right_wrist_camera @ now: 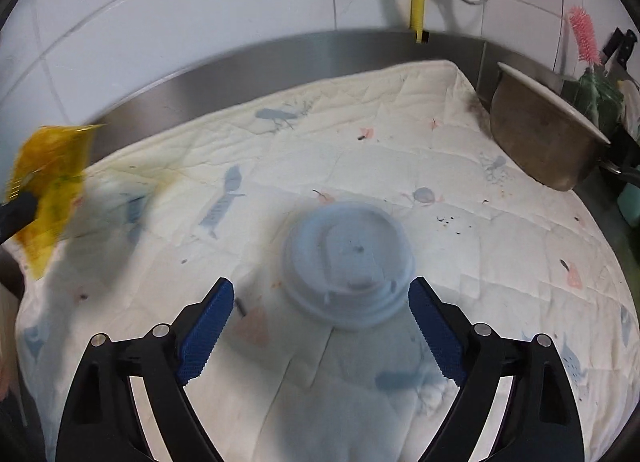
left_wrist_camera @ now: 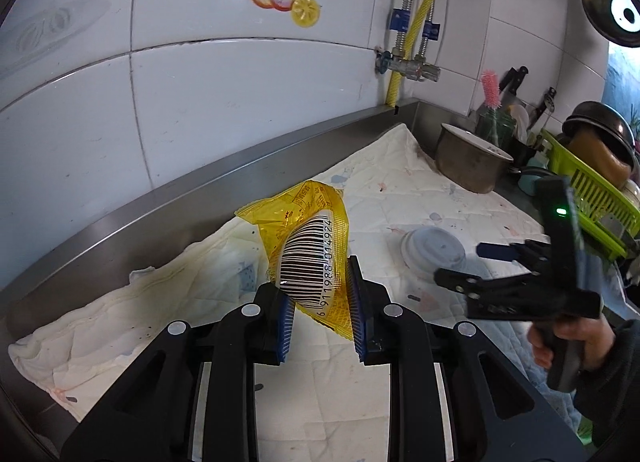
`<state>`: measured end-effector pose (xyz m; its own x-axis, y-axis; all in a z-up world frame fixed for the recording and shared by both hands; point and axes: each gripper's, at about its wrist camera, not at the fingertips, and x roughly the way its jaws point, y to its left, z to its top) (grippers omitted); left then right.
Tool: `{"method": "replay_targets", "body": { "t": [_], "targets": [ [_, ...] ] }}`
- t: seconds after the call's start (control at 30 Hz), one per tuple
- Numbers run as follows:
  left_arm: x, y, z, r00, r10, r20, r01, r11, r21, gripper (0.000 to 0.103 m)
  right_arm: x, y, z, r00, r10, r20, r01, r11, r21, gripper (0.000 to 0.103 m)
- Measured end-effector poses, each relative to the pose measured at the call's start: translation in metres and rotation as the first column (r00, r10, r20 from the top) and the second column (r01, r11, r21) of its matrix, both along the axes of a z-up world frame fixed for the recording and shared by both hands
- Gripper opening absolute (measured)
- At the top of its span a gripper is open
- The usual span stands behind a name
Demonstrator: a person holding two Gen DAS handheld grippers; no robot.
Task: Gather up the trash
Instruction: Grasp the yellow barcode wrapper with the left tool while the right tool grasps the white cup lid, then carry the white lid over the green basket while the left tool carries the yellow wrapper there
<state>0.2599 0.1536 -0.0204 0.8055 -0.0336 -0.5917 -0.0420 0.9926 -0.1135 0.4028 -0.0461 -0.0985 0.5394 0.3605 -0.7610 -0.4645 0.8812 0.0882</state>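
Observation:
My left gripper (left_wrist_camera: 320,294) is shut on a crumpled yellow plastic wrapper (left_wrist_camera: 310,246) with a barcode and holds it above the white quilted cloth (left_wrist_camera: 120,326). The wrapper also shows blurred at the left edge of the right wrist view (right_wrist_camera: 48,178). A white plastic cup lid (right_wrist_camera: 348,262) lies flat on the cloth (right_wrist_camera: 360,134). My right gripper (right_wrist_camera: 322,302) is open, its blue pads (right_wrist_camera: 208,330) on either side of the lid, just short of it. In the left wrist view the right gripper (left_wrist_camera: 472,262) hovers beside the lid (left_wrist_camera: 434,252).
A metal pot (right_wrist_camera: 544,134) stands at the cloth's far right corner. Behind it are a pink bottle brush (right_wrist_camera: 584,36) and knives. A green dish rack (left_wrist_camera: 592,194) with bowls is at the right. A steel backsplash (left_wrist_camera: 200,198) and tiled wall run behind the counter.

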Motion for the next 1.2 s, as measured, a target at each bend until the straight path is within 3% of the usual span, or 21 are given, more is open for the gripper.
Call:
{"method": "replay_targets", "body": {
  "t": [0.13,0.27,0.73,1.2],
  "targets": [
    [-0.001,0.001,-0.002,1.0,-0.006,0.0,0.006,1.0,-0.008,0.023,0.014,0.006,-0.008,1.0,-0.025,0.0,0.025,0.999,-0.033,0.087],
    [0.001,-0.002,-0.004,1.0,-0.016,-0.003,0.016,1.0,-0.009,0.023,0.026,0.005,-0.018,0.998,-0.032,-0.053,0.031,0.999,-0.025,0.087],
    [0.0,0.005,-0.005,1.0,-0.018,-0.001,0.018,1.0,-0.024,0.023,0.04,0.014,-0.03,0.998,-0.044,-0.055,0.037,0.993,-0.114,0.091],
    [0.001,0.005,-0.008,1.0,-0.024,-0.006,0.024,0.999,-0.03,0.023,0.031,0.004,-0.032,0.996,-0.045,-0.073,0.04,0.997,-0.063,0.089]
  ]
}}
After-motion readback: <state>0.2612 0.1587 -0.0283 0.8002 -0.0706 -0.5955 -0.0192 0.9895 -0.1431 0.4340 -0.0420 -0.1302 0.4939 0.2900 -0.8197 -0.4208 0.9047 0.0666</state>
